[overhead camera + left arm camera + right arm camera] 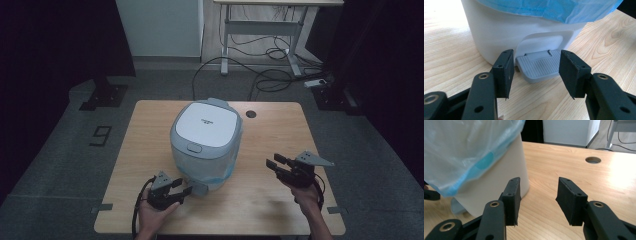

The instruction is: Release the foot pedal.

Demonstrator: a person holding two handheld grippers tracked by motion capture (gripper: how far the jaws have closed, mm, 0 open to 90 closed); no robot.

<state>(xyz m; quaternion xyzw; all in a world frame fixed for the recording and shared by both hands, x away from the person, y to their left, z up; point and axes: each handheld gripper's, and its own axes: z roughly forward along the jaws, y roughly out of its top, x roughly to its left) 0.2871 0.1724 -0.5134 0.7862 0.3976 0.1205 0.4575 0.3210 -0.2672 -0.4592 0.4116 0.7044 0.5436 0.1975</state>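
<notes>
left gripper lined up on the bin's foot pedal

a white pedal bin (206,142) with a closed grey-and-white lid stands in the middle of the wooden table (275,200). the left gripper (184,191) sits low at the bin's near side, its jaws spread apart and holding nothing. the right gripper (275,164) hovers off to the bin's right, well apart from it, jaws likewise spread and empty.

the left gripper view gives what the high view barely hints at: a ribbed grey pedal (537,67) juts from a recess at the bin's base, lying straight ahead between the two jaws, just past their tips, with no contact that can be made out. a blue bag (549,8) hangs over the rim above it.

the right gripper view shows the bin's wall ahead and to the left of its jaws, the bag draped down its side, and a round hole (593,159) in the tabletop farther off to the right. the high view adds the floor and a desk frame (260,40) beyond the table.
</notes>
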